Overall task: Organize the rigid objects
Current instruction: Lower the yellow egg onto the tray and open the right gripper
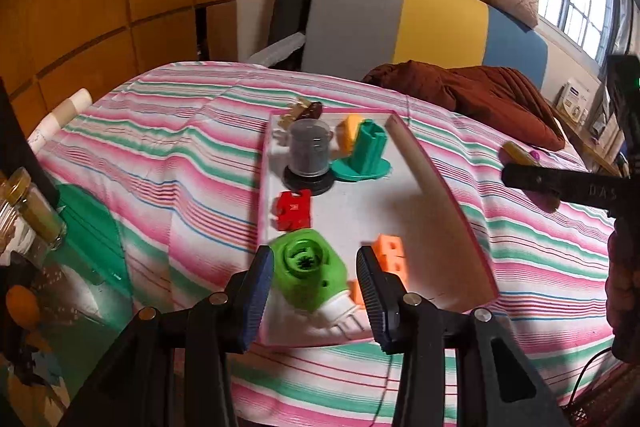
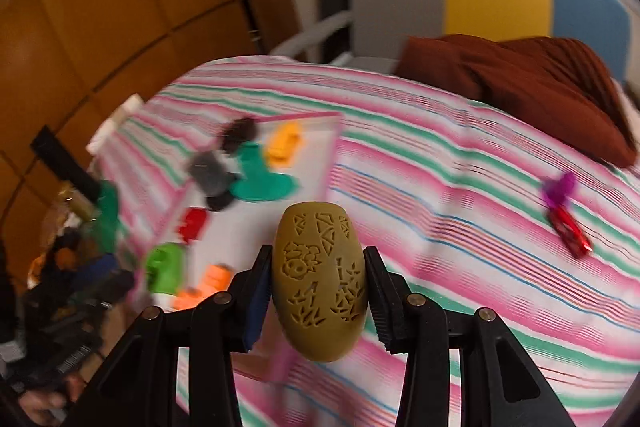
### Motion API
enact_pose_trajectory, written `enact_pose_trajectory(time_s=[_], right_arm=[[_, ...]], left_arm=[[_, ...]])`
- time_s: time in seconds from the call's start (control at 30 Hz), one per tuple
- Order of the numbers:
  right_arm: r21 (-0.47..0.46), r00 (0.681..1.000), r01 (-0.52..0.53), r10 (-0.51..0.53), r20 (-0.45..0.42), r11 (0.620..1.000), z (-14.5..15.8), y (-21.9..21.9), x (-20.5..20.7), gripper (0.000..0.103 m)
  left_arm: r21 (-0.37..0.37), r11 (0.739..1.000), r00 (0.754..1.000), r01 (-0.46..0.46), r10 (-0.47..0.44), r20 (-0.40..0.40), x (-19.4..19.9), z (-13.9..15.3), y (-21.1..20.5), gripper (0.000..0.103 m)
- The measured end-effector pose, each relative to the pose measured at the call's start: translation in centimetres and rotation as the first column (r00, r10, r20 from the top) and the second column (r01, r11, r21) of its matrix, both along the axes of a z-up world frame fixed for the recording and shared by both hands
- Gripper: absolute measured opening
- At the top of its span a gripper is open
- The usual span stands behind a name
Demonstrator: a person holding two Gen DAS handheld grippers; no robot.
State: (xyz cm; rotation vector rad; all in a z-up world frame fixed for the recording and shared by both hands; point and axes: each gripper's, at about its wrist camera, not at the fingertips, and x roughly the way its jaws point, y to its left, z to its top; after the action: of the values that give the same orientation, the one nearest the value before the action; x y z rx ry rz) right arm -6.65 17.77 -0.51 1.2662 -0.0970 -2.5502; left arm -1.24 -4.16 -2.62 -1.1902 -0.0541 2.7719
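My right gripper (image 2: 318,287) is shut on an olive egg-shaped piece (image 2: 320,279) with carved patterns and holds it above the near edge of a white tray with a pink rim (image 2: 304,117). The tray (image 1: 424,163) lies on a striped bed. In it are a green round piece (image 1: 308,267), an orange block (image 1: 390,253), a red block (image 1: 292,209), a grey cup on a black base (image 1: 310,151), a teal stand (image 1: 366,155) and a yellow-orange piece (image 1: 350,131). My left gripper (image 1: 315,267) hovers open over the tray's near end, and the green piece below it lies untouched.
A brown blanket (image 1: 472,95) lies at the head of the bed, before a grey, yellow and blue headboard (image 1: 440,23). A red toy car (image 2: 570,231) and a purple piece (image 2: 560,187) rest on the bedspread at the right. Glass jars (image 1: 36,215) stand at the left.
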Motion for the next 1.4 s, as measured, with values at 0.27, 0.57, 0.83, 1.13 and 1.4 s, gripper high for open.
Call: enact_pose_trajectory(time_s=[0.27, 0.57, 0.83, 1.13, 1.4], right_arm=[[0.015, 0.995, -0.086, 0.085, 0.049, 0.996, -1.5, -7.8, -3.2, 0.044], [0.06, 0.987, -0.122, 0.114, 0.112, 0.991, -5.2, -11.2, -6.7, 0.044], [0.042, 0.974, -0.161, 0.152, 0.167, 0.986, -7.8, -12.4, -6.2, 0.045], [0.002, 0.981, -0.147, 0.145, 0.131, 0.989, -6.9, -12.0, -5.4, 0.047], [-0.009, 0.989, -0.117, 0.118, 0.094, 0.993, -5.7, -10.8, -4.8, 0.048]], left_arm=[[-0.004, 0.998, 0.998, -0.063, 0.063, -0.009, 0.3, 0.3, -2.2, 0.043], [-0.009, 0.996, 0.996, -0.085, 0.085, -0.006, 0.8, 0.0, -3.2, 0.043], [-0.003, 0.996, 0.996, -0.091, 0.091, 0.011, 0.3, -0.4, -3.4, 0.043], [-0.011, 0.996, 0.996, -0.084, 0.084, 0.018, 0.3, -0.6, -3.2, 0.043], [-0.023, 0.997, 0.997, -0.074, 0.074, 0.016, 0.5, -0.4, -2.6, 0.043]])
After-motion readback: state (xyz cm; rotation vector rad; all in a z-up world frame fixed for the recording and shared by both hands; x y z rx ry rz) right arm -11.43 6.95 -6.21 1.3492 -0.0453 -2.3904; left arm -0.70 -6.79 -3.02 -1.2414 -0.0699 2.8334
